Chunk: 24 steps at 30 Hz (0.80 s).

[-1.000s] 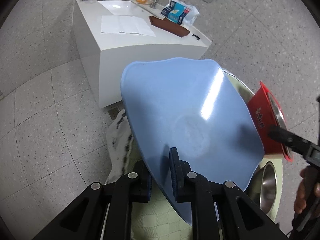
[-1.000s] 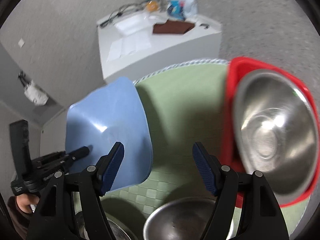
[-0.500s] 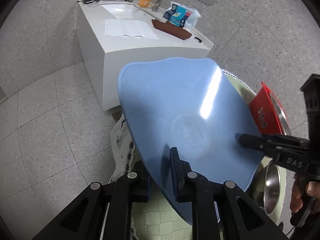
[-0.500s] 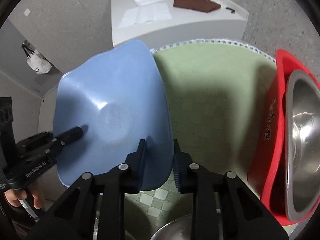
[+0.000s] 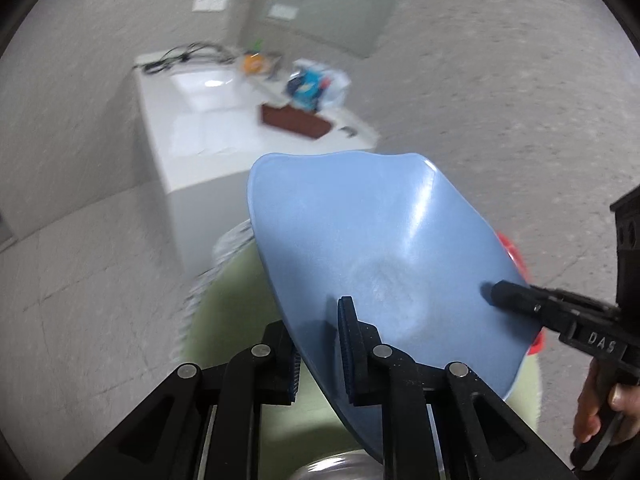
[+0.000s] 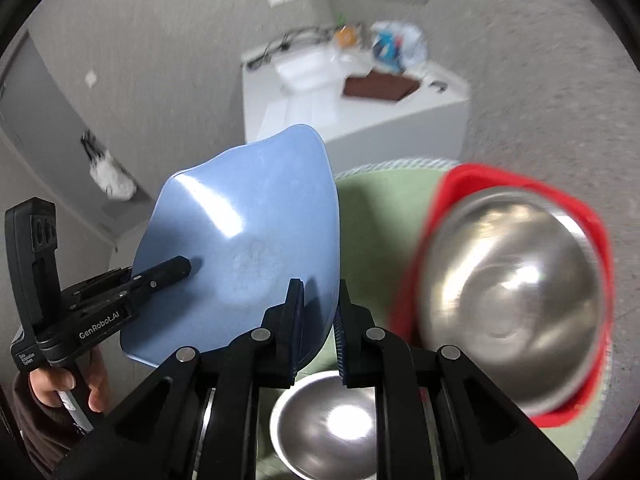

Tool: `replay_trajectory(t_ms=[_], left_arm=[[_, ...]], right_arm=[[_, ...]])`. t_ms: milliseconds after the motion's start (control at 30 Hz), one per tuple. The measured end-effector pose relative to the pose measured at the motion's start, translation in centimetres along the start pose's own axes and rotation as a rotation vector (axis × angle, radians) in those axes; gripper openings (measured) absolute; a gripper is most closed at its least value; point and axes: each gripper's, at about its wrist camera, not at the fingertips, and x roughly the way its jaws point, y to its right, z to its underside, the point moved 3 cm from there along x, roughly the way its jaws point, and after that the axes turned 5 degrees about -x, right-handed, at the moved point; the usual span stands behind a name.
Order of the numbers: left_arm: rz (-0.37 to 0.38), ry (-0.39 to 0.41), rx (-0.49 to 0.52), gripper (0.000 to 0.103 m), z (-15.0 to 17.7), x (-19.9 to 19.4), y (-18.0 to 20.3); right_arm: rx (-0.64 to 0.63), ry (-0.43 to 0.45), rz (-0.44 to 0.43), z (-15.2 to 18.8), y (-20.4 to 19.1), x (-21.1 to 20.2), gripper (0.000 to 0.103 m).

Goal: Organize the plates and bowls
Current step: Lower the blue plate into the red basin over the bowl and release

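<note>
Both sets of jaws are clamped on the same blue plate (image 5: 380,264): our left gripper (image 5: 322,356) pinches the near rim with one pad on each face, and our right gripper (image 6: 318,332) bites the opposite edge the same way. Between them the plate hangs in the air, tilted steeply, above the green mat (image 6: 376,208).

To our right on that mat, a large steel bowl (image 6: 512,292) sits nested in a red bowl (image 6: 596,240), and a smaller steel bowl (image 6: 332,424) lies just below our right fingers.

We judge the plate to be light, stiff plastic, with a glossy face that could slip through the pads if we twist it. Its rim curves upward and is thin enough for the jaws, so the edge is the sensible place to grip, as we do now; the smooth, shallow centre offers nothing to pinch. Two grips fight each other if our hands diverge, so one side will likely need to let go before the plate is set down. Motion blur hides finer detail.
</note>
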Motion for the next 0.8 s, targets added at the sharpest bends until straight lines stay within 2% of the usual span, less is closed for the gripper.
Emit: replay_trajectory(t_ms=[100, 200, 333, 567, 800], left_arm=[[0.061, -0.015, 0.051, 0.012, -0.9, 0.9, 5.7], [0.070, -0.031, 0.126, 0.012, -1.1, 2.6, 10.8], [0.076, -0.078, 0.193, 0.012, -0.6, 6.0, 15.8], [0.026, -0.170, 0.237, 0.012, 0.6, 11.9, 20.2], [-0.031, -0.207, 0.250, 0.014, 0.9, 16.4, 22.5]], right_arm=[[0.042, 0.061, 0.031, 0.2, 4.0, -4.0, 0.014], [0.081, 0.087, 0.061, 0.8, 7.6, -6.2, 0.014], [0.146, 0.099, 0.101, 2.1, 12.9, -8.0, 0.014], [0.228, 0.056, 0.112, 4.9, 18.3, -6.6, 0.014], [0.248, 0.020, 0.111, 6.5, 20.0, -4.4, 0.015]])
